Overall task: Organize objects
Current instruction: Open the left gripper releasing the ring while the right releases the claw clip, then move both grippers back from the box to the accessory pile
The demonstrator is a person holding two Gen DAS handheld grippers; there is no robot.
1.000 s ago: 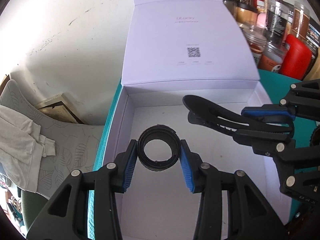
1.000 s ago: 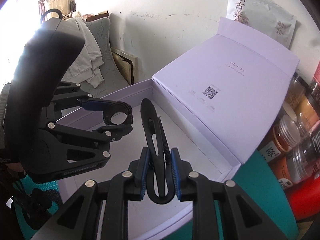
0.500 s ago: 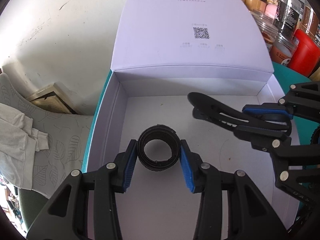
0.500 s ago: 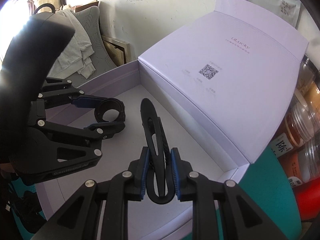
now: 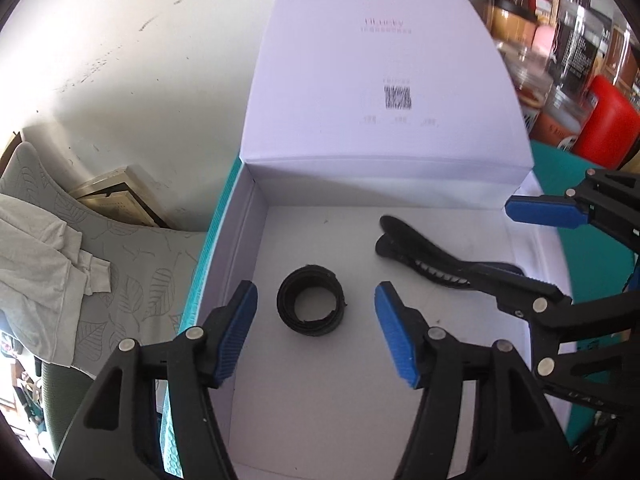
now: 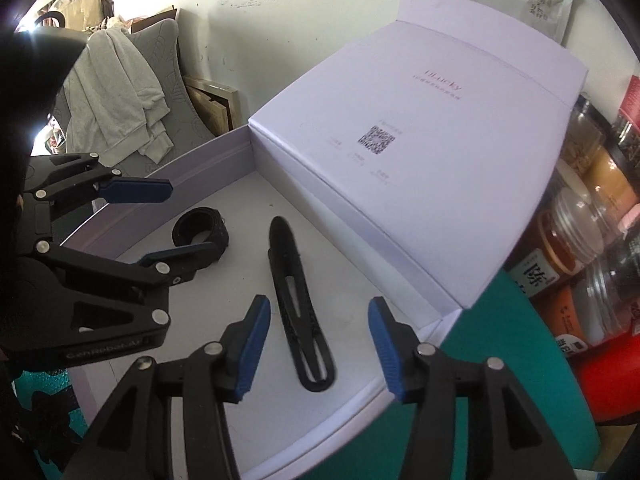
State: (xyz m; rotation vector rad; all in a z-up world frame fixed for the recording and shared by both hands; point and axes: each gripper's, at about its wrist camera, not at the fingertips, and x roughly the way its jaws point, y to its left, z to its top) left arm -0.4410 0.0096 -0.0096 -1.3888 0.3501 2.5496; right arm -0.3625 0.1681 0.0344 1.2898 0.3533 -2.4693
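**Hair clip and black ring lie loose in the open white box**

Grippers hang over the open white gift box [image 5: 256, 240], both with jaws opening and nothing pressed between their blue pads. The left gripper [image 5: 316, 320] straddles a black ring [image 5: 310, 306], apparently a coiled strap, which rests on the box floor with clear space between it and each pad. The right gripper [image 6: 316, 340] straddles the looped end of a long black hair clip [image 6: 296, 292]; the clip lies flat on the box floor, its pointed end aimed toward the hinged back wall, and neither pad touches it.

In the left wrist view the clip [image 5: 420, 256] lies to the right of the ring, apart from it, with the right gripper [image 5: 536, 240] reaching in from the right edge. In the right wrist view the ring [image 6: 200, 228] sits left of the clip, partly hidden behind the lower finger of the left gripper [image 6: 168, 220].

The box lid [image 5: 384, 80] stands raised at the back, showing a printed QR code [image 5: 398, 97] and faint lettering. The box rests on a teal surface [image 6: 500, 380]. Jars [image 6: 576, 216] and a red container [image 5: 608, 120] crowd its right side. To the left, beyond the box, a grey leaf-patterned cushion [image 5: 132, 280] carries a pale crumpled garment [image 5: 40, 248], against a scuffed white wall [image 5: 140, 60].
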